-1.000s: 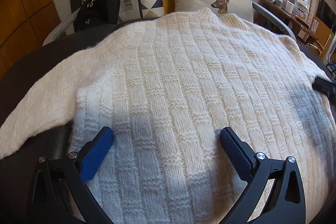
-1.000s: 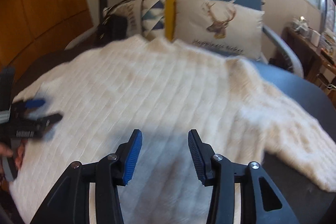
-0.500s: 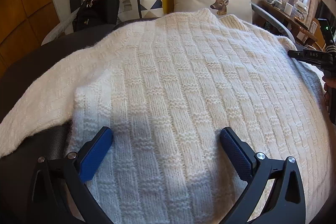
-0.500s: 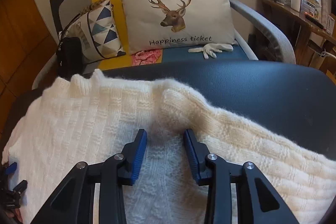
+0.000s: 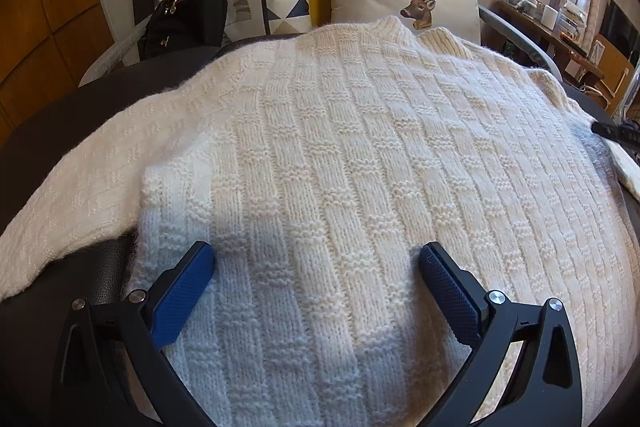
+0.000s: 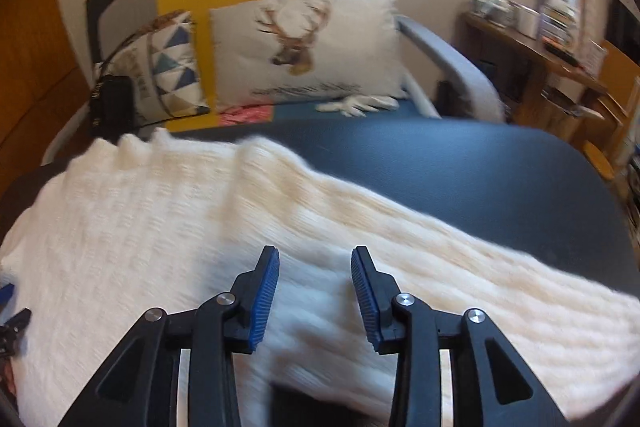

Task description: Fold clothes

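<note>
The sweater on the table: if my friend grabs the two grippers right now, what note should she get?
Left gripper: wide open, nothing held, over the lower body of the white knit sweater.
Right gripper: jaws partly open and just shifting, over the base of the right sleeve; no clear pinch on the knit.
Sweater: spread flat on the dark table, collar toward the sofa, both sleeves stretched out sideways.
Done: laid out. No fold visible.
Left: fold each sleeve in, then fold the body.
</note>
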`<state>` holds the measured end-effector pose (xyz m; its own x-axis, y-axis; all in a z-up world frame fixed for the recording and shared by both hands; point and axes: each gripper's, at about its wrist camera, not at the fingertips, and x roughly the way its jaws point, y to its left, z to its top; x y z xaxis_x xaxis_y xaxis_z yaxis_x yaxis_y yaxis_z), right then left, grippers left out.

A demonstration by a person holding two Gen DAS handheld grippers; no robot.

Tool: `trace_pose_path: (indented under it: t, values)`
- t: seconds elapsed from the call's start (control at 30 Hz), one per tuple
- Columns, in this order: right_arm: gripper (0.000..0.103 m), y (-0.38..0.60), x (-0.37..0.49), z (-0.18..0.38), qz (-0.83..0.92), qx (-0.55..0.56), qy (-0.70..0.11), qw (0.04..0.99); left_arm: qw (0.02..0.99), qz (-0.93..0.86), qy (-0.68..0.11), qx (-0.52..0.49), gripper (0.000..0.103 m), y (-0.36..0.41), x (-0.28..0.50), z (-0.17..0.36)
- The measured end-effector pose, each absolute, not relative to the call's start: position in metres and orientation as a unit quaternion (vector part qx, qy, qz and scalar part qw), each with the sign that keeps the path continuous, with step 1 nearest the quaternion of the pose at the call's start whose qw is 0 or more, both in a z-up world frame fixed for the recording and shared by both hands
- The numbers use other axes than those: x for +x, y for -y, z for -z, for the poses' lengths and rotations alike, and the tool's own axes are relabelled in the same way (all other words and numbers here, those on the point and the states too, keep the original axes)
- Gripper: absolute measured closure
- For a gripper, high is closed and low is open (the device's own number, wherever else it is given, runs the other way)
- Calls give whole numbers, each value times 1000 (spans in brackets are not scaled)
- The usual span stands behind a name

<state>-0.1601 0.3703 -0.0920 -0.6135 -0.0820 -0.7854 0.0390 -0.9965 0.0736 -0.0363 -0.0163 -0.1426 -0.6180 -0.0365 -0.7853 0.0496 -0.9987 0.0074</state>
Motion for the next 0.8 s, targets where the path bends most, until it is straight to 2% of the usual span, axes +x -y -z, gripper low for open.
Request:
trace_pose_path:
  t: [0.13,0.33,0.47,0.63,0.8]
  values:
    - [65,-415,-144,99,894,447,41,-17,25,900,-7,435,0,16,-36,143]
    - [64,-448,-138,105,900,432,36,-42,24,901,-7,432,0,16,-36,144]
    - [61,-456,-139,99,897,433,83,-37,24,902,-6,431,0,18,-37,144]
    - [61,-413,-126,80,906,410,107,26,24,901,-2,434,0,17,-39,144]
    - [60,-328,-109,78,894,424,91,111,24,900,-2,434,0,18,-39,144]
